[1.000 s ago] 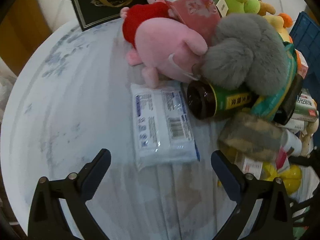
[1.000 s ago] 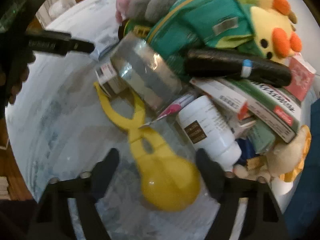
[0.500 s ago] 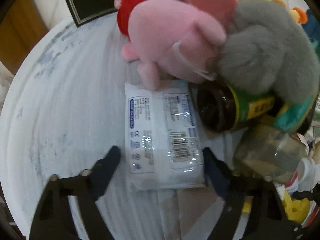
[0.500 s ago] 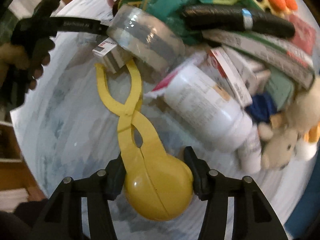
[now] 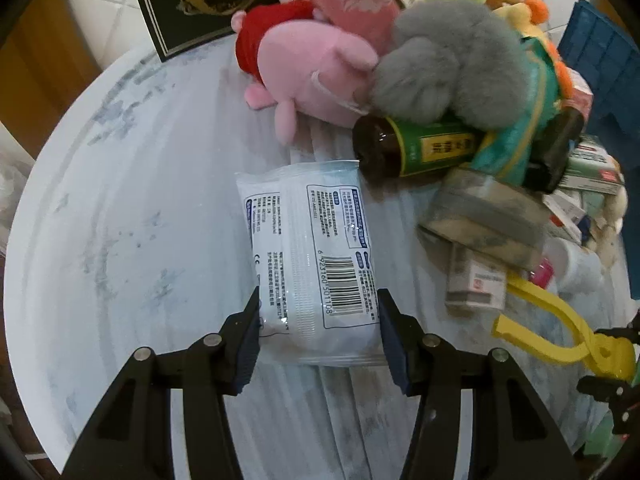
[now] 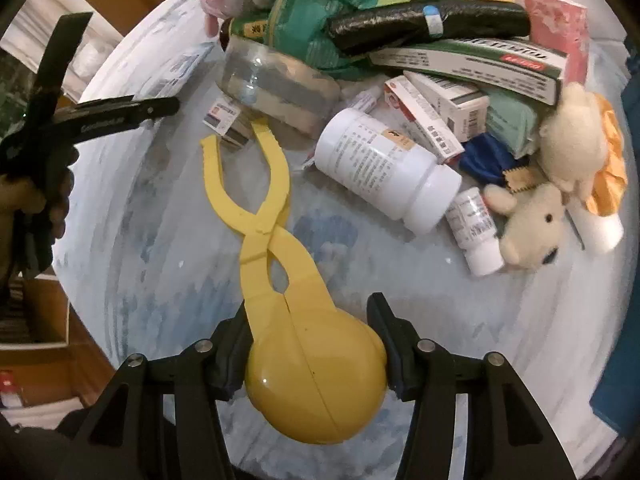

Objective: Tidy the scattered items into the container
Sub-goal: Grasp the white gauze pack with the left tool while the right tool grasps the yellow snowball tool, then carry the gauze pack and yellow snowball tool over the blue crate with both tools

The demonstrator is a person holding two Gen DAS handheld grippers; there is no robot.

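Left gripper (image 5: pixel 318 322) closing on packet (image 5: pixel 310 256) — table edge (image 5: pixel 52 152) open leftward.

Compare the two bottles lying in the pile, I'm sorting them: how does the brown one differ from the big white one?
The brown bottle is dark glass with a green label; the white bottle is opaque with a printed white label. The brown bottle sits tucked under the grey plush; the white bottle lies uncovered. Both lie on their sides.

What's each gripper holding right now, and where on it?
Right gripper: clamped on the yellow scoop tongs, across the round ball end. Left gripper: jaws closing on the white mask packet, pads against its near end's two long edges.
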